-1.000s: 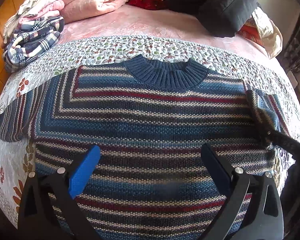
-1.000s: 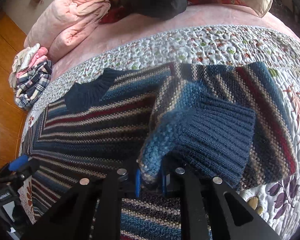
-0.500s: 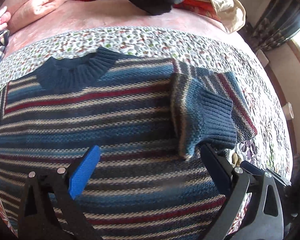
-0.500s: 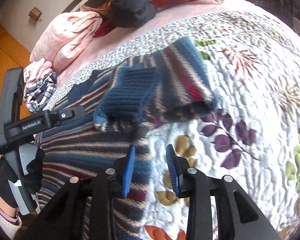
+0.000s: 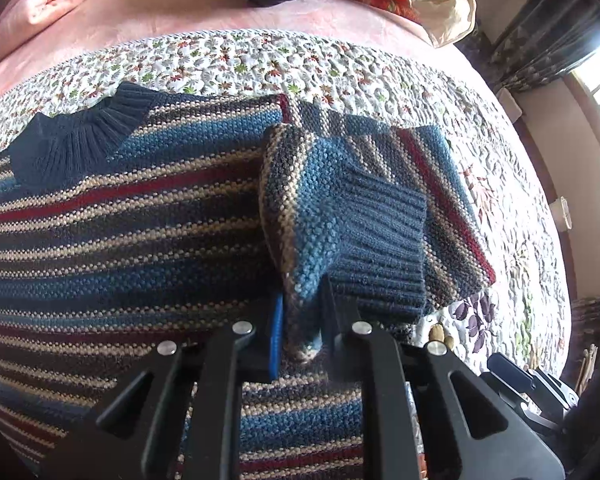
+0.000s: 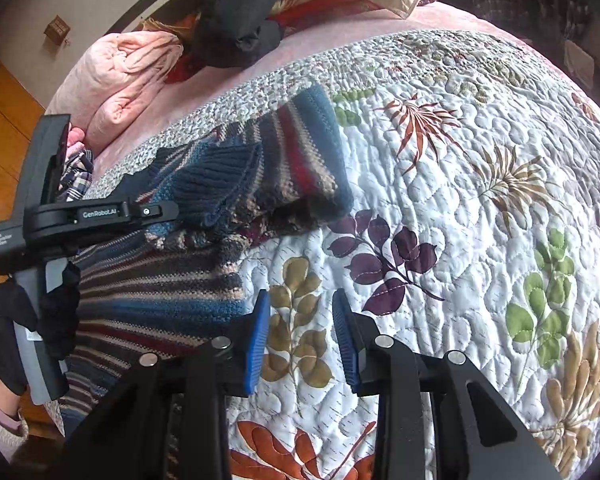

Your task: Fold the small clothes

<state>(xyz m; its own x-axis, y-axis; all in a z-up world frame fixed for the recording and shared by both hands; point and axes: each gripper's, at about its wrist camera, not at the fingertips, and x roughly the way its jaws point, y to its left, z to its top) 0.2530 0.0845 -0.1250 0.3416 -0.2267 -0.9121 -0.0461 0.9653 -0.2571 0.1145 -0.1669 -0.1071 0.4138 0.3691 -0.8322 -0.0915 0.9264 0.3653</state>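
The left gripper (image 5: 300, 320) is clamped on the sweater's (image 5: 120, 240) folded sleeve (image 5: 340, 208), the right gripper (image 6: 302, 344) gapes empty over the quilt (image 6: 460, 240); a thin pinch could slip and unfold the sleeve.

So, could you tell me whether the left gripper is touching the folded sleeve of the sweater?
Touching. In the left wrist view, the left gripper is shut on a corner of the sleeve, with knit pinched between its fingers.

floral quilt (image 6: 440, 200), pink blanket (image 6: 128, 76), black jacket (image 6: 240, 12), wooden floor (image 6: 4, 120)
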